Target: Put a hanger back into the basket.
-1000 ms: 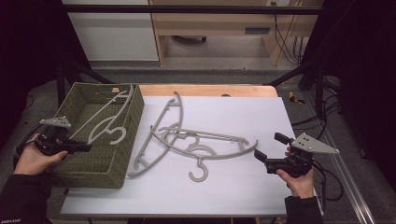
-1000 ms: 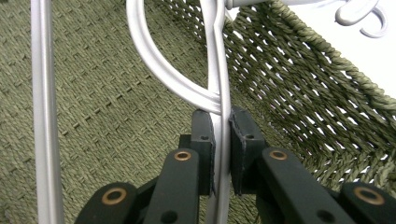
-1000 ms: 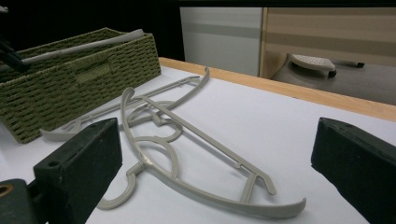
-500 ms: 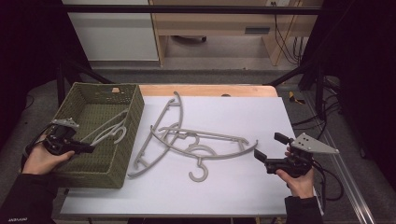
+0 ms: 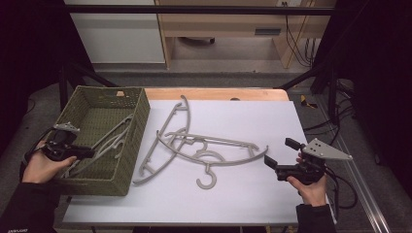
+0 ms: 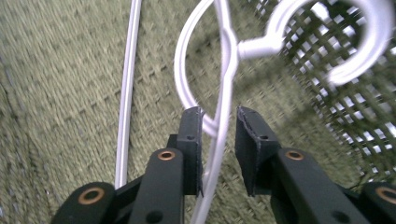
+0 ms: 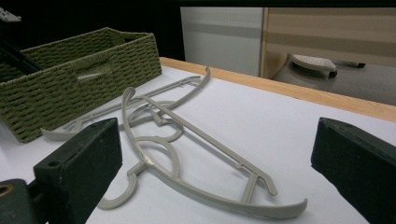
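- While the left gripper [image 5: 90,153] sits low inside the green woven basket [image 5: 141,104], its jaws have just been opening; they stand narrowly apart with the thin bar of the pale hanger [image 6: 224,70] passing between them, one pad touching it, the other clear.
- Hanger lies on the basket floor, hook toward the mesh wall.
- Right gripper [image 5: 279,155] rests over the white table [image 5: 243,204], jaws wide, nothing between them.
- Two grey hangers [image 5: 194,145] lie crossed mid-table, just beside the basket.
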`<control>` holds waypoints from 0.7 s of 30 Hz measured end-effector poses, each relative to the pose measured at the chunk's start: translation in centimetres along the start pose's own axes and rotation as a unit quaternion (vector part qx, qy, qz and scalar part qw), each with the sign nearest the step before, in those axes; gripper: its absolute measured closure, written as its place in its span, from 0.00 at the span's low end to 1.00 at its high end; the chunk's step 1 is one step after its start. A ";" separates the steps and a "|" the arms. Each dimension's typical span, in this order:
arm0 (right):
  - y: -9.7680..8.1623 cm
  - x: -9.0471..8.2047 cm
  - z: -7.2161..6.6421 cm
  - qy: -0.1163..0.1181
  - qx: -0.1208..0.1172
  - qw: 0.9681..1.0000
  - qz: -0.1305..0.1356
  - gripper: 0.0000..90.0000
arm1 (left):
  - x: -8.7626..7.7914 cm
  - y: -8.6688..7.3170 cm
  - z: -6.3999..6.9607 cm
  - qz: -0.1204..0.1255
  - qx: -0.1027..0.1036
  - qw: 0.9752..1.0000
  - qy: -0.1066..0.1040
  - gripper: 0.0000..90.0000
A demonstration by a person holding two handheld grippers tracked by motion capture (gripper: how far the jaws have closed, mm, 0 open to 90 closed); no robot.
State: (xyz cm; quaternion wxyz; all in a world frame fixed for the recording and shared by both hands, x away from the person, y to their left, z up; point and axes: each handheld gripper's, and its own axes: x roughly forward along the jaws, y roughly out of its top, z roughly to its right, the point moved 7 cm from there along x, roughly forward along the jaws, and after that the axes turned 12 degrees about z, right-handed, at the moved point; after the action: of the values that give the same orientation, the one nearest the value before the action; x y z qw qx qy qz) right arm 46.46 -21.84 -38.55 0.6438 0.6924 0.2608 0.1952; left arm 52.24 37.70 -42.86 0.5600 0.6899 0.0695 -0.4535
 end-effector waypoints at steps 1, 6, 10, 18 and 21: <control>0.0 -0.1 0.0 0.000 0.000 1.000 -0.001 0.02 | -0.1 0.2 0.2 0.007 0.001 1.000 0.000 0.76; 0.1 -0.2 0.0 0.001 -0.002 1.000 0.001 0.02 | -0.8 2.1 2.0 0.069 0.022 0.997 0.001 0.60; 0.2 -0.2 0.0 0.000 -0.002 1.000 0.001 0.02 | -1.2 3.4 4.0 0.106 0.047 0.993 -0.014 0.48; 0.2 -0.2 0.0 0.000 -0.001 1.000 0.002 0.02 | -0.9 5.6 8.7 0.178 0.081 0.979 -0.051 0.30; 0.2 -0.2 0.1 0.000 -0.002 1.000 0.002 0.02 | -0.7 6.1 10.2 0.204 0.081 0.973 -0.066 0.25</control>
State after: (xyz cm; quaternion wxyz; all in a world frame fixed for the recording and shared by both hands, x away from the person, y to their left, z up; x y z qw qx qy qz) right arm 46.34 -22.06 -38.35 0.6445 0.6919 0.2588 0.1972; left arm 49.93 27.22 -37.66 0.5862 0.7013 -0.1472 -0.3781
